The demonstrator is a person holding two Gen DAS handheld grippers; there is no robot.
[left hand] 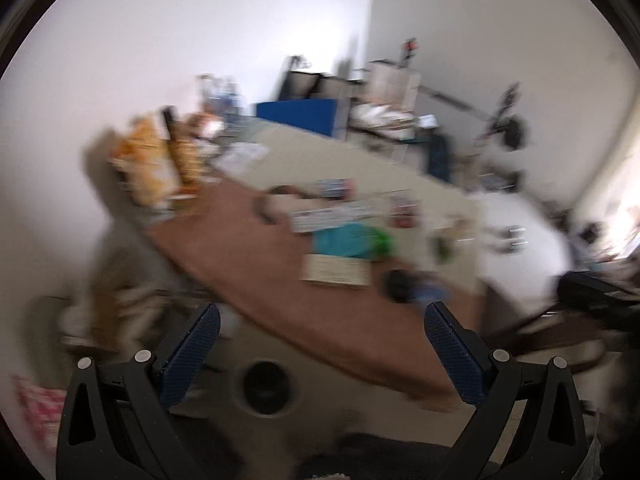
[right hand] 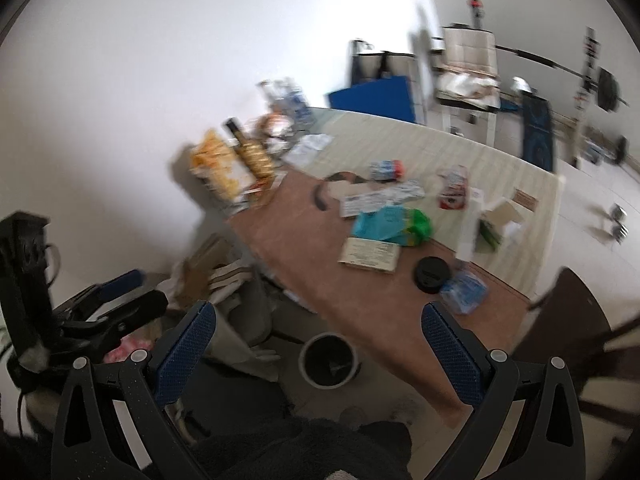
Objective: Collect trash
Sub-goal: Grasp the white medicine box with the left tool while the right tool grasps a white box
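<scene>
Both views are blurred. A brown table (right hand: 296,240) carries scattered trash: a teal and green plastic bag (right hand: 390,222), a beige paper packet (right hand: 370,256), a black round lid (right hand: 432,274), a crumpled blue wrapper (right hand: 466,292), a red and white wrapper (right hand: 452,188) and a long white box (right hand: 380,198). A round bin (right hand: 328,362) stands on the floor below the table edge. My right gripper (right hand: 318,344) is open and empty, above the bin. My left gripper (left hand: 322,344) is open and empty; it also shows at the left of the right wrist view (right hand: 120,292). The bag (left hand: 352,240), packet (left hand: 336,272) and bin (left hand: 266,388) show in the left wrist view.
Snack bags and a bottle (right hand: 232,164) stand at the table's far left corner by the white wall. Cardboard and papers (right hand: 212,272) pile on the floor left of the table. A dark chair (right hand: 576,312) is at the right. A blue box (right hand: 372,96) and shelves stand behind.
</scene>
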